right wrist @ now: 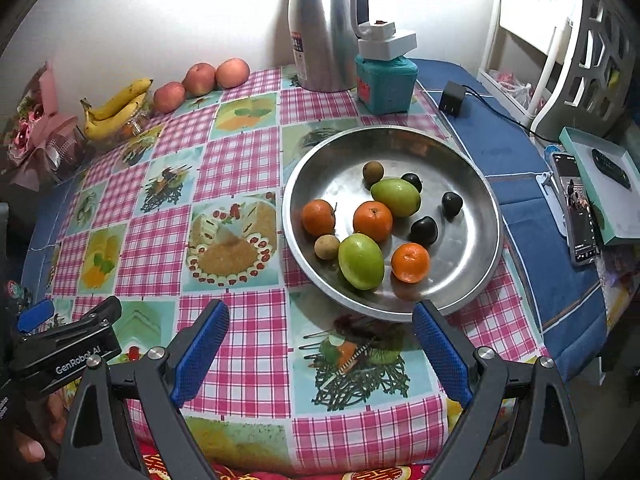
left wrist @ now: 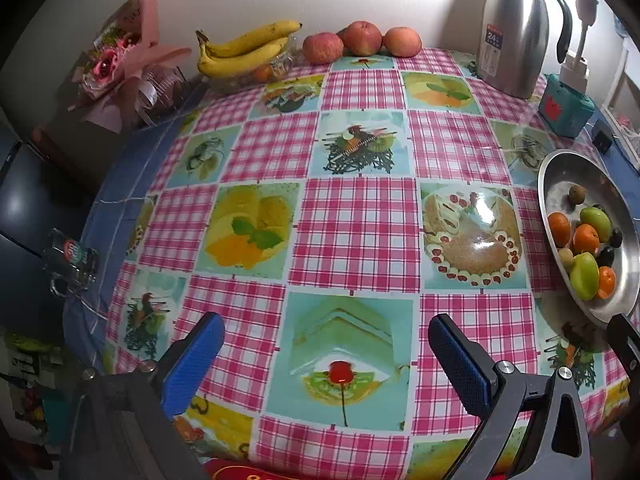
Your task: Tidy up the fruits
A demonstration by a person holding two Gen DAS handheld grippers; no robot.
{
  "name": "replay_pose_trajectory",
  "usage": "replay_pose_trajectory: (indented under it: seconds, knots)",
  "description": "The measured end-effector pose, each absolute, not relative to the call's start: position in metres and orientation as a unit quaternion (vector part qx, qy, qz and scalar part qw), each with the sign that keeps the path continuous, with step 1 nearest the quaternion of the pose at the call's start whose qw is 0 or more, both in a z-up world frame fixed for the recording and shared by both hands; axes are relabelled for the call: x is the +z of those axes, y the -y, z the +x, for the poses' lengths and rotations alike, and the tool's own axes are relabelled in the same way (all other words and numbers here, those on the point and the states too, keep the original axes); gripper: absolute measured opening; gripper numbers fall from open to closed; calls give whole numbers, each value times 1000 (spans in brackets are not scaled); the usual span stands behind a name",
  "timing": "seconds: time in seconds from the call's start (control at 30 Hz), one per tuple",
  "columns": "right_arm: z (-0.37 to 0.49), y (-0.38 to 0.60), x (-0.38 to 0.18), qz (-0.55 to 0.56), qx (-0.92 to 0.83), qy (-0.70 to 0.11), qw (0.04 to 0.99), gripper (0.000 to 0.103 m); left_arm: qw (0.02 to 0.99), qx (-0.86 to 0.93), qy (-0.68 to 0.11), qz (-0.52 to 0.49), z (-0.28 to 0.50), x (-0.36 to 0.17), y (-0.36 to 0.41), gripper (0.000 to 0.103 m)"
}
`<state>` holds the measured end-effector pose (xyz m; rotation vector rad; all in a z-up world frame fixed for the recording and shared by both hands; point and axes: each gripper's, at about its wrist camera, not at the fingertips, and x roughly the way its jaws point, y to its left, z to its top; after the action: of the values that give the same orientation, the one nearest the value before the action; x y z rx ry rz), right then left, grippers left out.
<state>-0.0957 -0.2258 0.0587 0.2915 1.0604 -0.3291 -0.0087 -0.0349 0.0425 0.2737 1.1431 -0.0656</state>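
Observation:
A round metal plate (right wrist: 472,240) on the checked tablecloth holds three oranges (right wrist: 373,221), two green fruits (right wrist: 361,261), dark plums (right wrist: 424,231) and small brown fruits (right wrist: 373,172). The same plate (left wrist: 560,176) lies at the right edge of the left wrist view. Bananas (left wrist: 244,50) rest on a glass bowl at the back, with three apples (left wrist: 362,38) beside them. My left gripper (left wrist: 324,330) stands open above bare cloth. My right gripper (right wrist: 322,322) is open too, just short of the plate's near rim, with nothing between its fingers.
A steel thermos jug (right wrist: 324,28) and a teal box (right wrist: 386,84) stand behind the plate. A pink bouquet (left wrist: 116,60) lies at the back left. A phone (right wrist: 576,208), a boxed remote and a white basket (right wrist: 588,52) sit to the right. A glass mug (left wrist: 72,260) stands at the left edge.

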Motion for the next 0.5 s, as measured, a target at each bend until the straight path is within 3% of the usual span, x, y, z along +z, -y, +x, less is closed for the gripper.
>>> replay_pose_trajectory:
  seconds: [0.5]
  knots:
    - [-102, 217, 71, 123, -158, -486, 851, 93, 849, -37, -512, 126, -17, 63, 22, 103]
